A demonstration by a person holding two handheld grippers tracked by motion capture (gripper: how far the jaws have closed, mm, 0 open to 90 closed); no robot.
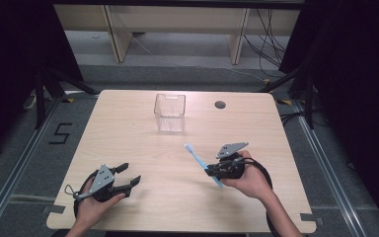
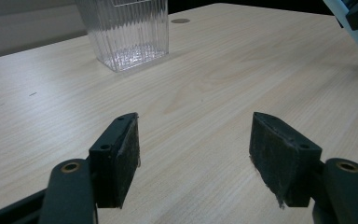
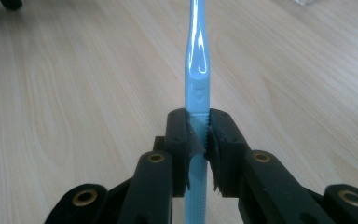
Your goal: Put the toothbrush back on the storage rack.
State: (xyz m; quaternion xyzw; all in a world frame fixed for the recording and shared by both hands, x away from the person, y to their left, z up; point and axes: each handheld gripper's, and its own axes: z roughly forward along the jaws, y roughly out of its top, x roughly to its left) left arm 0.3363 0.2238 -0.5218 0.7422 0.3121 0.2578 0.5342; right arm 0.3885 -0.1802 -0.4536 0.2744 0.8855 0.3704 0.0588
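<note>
1. Clearly, the right gripper, at the lower right of the high view, has its jaws clamped on a light blue toothbrush.
2. Its handle runs straight up the right gripper view.
3. At lower left, the left gripper has its jaws spread wide over bare table, holding nothing.
4. Up in the centre stands a clear plastic container, well apart from both.
</note>
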